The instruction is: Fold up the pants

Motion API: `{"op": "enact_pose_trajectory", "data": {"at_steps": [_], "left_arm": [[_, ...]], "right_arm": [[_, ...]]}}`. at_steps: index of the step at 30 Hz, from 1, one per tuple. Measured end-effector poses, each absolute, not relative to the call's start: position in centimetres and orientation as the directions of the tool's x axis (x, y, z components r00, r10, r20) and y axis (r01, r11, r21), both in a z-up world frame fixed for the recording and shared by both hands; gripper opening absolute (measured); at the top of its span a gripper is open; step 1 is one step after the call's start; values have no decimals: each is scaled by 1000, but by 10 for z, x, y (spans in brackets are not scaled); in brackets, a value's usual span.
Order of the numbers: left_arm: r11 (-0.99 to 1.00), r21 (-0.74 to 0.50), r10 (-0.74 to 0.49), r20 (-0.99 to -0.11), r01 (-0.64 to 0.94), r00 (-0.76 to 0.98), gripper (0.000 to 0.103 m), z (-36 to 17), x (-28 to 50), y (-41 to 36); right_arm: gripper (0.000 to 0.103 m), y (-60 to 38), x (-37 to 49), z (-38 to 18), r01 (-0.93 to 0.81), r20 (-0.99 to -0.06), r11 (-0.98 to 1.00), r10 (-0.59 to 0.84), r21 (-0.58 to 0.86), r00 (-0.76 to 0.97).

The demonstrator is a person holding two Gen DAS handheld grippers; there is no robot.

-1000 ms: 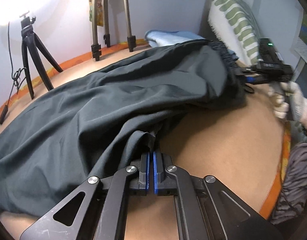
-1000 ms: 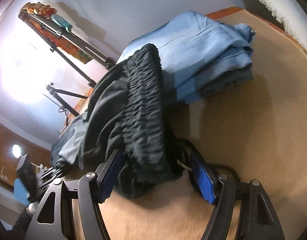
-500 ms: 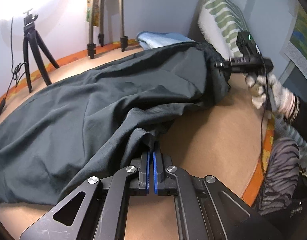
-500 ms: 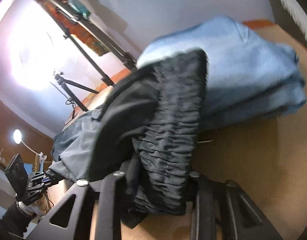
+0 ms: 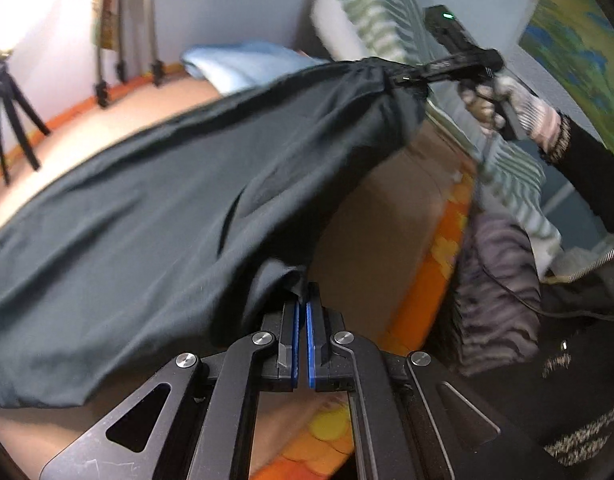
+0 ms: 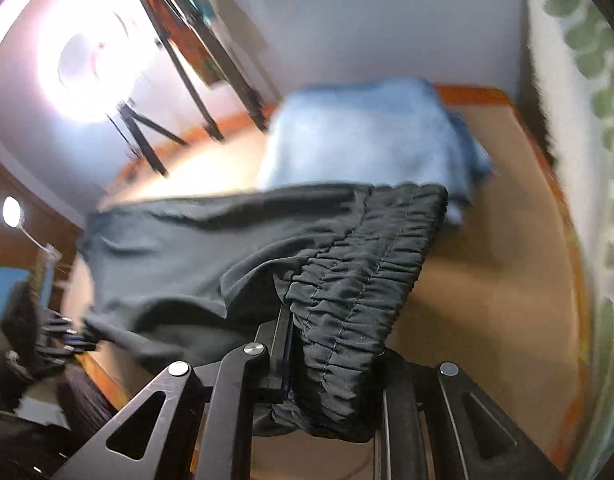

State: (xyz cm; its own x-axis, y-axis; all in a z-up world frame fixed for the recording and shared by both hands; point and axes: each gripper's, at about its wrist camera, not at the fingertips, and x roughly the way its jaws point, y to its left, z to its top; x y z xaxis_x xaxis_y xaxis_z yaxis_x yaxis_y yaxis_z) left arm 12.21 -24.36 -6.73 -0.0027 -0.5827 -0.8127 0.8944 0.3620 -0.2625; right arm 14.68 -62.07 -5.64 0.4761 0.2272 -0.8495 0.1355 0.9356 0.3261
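Item: dark grey pants (image 5: 179, 208), elastic waistband (image 6: 359, 280), lifted off the tan bed surface (image 5: 391, 216) along the near edge; the far part drapes down toward the bed.
Left gripper (image 5: 301, 320): blue pads nearly together, pinching a fold of the pants' edge.
Right gripper (image 6: 331, 352): clamped over the gathered waistband; its right finger is hidden by cloth. In the left wrist view it holds the waistband corner high, near the striped pillow (image 5: 371, 12).
Step in hand: judged to be the lift-and-carry of one long edge, at the start of the fold; no finished crease shows yet.
Next move calls for: both grips kept firm, the held edge kept taut between them and carried across to meet the opposite edge, then lowered flat.
Edges: orange patterned border (image 5: 439, 248) marks the bed's near side, close to the left gripper; a wall bounds the far side.
Obstacles: folded light-blue jeans (image 6: 367, 136) lie just behind the waistband; tripods (image 5: 11, 120) stand at the far edge.
Open room: bare tan surface beneath and to the right of the raised cloth.
Risk: thin fabric may slip or sag in the middle.
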Motion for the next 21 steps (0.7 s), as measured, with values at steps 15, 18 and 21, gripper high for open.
{"op": "enact_pose_trajectory", "data": {"at_steps": [15,18,21], "left_arm": [[504,-270,-582,-808,821,92,14,-44,164,-193],[590,-177,-539,-813,788,221,14,-41,197,-180],[643,-109,-491,-818,758,299,14,-48,232,-179]], "right_arm": [[48,-618,138,-59,119,-885,988,31,97,464],[54,-612,138,-52,85,-896,996,-6,35,443],[56,-617,136,-50,69,-916,997,3,34,402]]}}
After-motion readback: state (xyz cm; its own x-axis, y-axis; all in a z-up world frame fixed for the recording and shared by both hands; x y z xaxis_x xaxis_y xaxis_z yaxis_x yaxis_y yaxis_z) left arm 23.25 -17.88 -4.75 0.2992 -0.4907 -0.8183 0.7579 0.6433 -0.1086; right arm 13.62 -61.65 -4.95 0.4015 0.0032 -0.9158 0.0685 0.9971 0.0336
